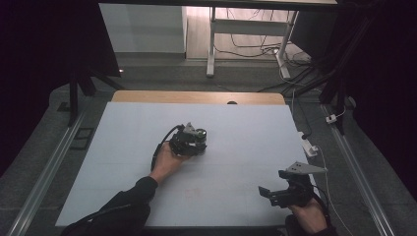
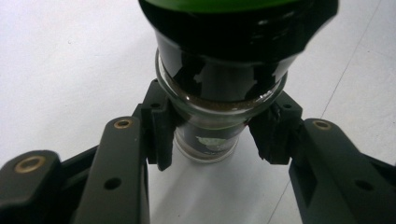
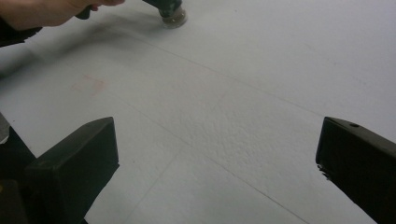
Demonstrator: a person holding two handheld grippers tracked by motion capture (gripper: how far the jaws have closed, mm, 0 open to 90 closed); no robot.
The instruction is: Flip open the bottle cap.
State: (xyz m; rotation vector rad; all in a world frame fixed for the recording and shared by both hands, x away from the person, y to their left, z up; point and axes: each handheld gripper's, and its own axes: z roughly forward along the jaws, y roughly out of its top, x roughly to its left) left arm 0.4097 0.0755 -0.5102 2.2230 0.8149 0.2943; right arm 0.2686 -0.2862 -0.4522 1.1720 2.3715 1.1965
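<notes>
nearest the person, at the front right of the bench, the right gripper hovers over the pale sheet with its grey plate on top. its jaws stand wide apart with nothing between them; in the right gripper view only bare white surface lies between the two black jaws, with a faint reddish smudge off to the left.

farther in, near the middle of the bench, the left hand reaches forward from a dark sleeve and holds the left gripper, its cable looping back beside the wrist. this gripper is closed on a small glass jar: in the left gripper view both pads press the jar's sides just under its lip, one on each side. the jar has a black cap with a green top and dark contents behind the glass, and its base meets the white surface. in the right gripper view the jar shows far off at the top edge, its base on the bench, beside the left hand.

beyond the sheet a strip of bare wood edges the bench, and cables lie on the floor behind.
</notes>
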